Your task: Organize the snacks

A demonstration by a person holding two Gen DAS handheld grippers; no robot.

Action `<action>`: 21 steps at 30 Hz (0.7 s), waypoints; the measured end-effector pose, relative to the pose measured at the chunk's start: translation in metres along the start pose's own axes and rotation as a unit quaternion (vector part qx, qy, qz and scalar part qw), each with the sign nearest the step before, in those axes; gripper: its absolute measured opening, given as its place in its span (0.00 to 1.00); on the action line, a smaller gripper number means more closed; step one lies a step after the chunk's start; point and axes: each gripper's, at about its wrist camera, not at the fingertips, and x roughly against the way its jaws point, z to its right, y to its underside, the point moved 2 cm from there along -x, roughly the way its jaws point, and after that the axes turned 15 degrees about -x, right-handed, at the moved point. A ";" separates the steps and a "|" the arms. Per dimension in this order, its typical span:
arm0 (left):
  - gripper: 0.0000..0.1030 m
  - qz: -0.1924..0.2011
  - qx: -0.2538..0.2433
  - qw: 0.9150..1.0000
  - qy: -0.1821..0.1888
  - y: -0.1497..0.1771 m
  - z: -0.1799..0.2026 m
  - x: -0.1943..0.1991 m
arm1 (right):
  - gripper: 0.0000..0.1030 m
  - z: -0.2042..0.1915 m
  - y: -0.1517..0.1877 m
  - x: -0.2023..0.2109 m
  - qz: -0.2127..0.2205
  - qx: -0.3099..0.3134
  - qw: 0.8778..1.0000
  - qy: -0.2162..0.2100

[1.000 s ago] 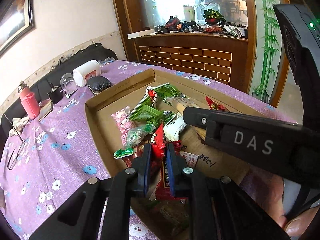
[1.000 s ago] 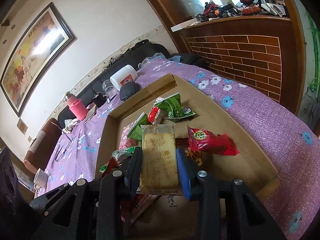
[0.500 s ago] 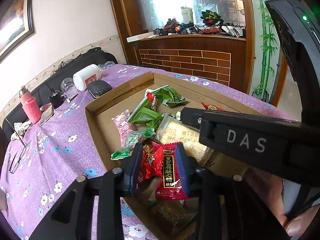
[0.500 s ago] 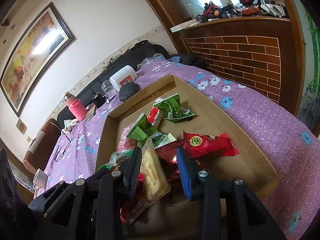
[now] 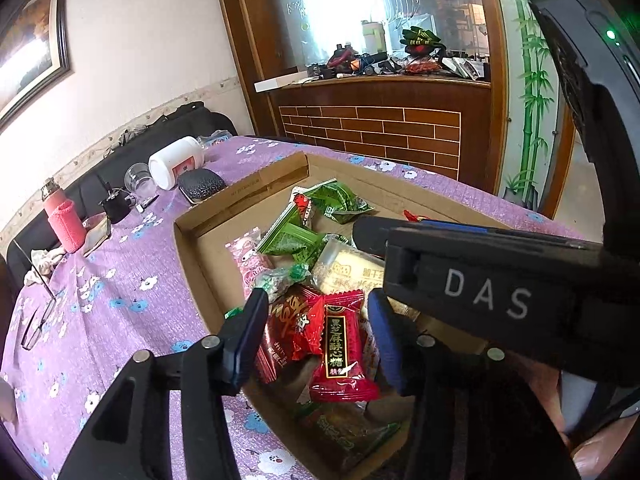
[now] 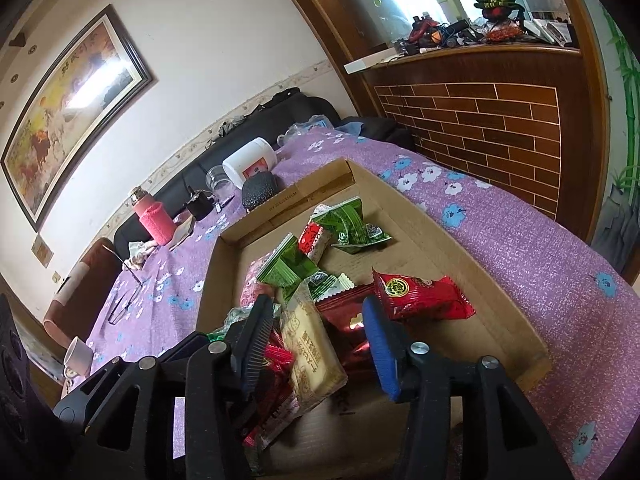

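Purple floral bench [image 6: 500, 220] carries our cardboard tray [image 6: 460, 248] — snacks [image 5: 304, 236] all heaped inside. Left tongs [image 5: 316, 320] and right tongs [image 6: 316, 320] have just been opening, half-wide, gripping nothing — both wrappers dropped in; sorting seems left

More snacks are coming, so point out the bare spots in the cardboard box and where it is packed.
Bare floor in the cardboard box lies along its right wall, beyond the red packet, and in the far right corner past the green packets. Another bare strip runs along the far left wall. The near left, around the beige cake packet, is piled up.
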 end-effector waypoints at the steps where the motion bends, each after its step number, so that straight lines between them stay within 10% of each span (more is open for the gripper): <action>1: 0.54 0.001 0.000 1.000 -0.001 0.000 0.000 0.001 | 0.50 0.000 0.000 0.001 0.004 0.000 1.000 0.000; 21: 0.96 -0.039 0.014 0.999 -0.023 -0.007 -0.032 0.045 | 0.91 0.010 -0.004 0.087 0.136 0.003 0.989 0.058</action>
